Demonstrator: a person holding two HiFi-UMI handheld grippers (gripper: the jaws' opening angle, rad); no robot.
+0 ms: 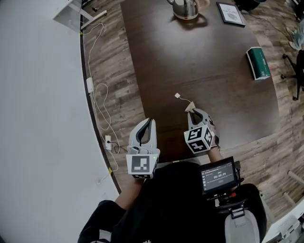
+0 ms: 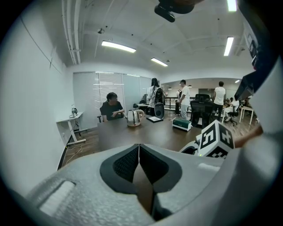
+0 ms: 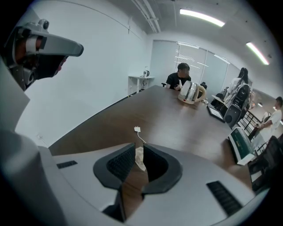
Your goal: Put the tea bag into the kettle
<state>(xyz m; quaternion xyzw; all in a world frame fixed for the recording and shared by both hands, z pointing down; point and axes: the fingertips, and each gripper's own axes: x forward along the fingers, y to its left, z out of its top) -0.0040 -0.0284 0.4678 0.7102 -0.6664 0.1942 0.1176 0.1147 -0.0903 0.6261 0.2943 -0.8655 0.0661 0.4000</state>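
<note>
A long dark brown table is seen on a wood floor. A green box is laid near the table's right edge. A framed picture is laid flat near the far end. The two are kept well apart. A white cable is looped on the floor beside a white wall. A small white desk is set against that wall. A person in dark clothes is seated at the far end of the table. More people are seen standing further back, near black chairs. Long lights are lit on the ceiling.
</note>
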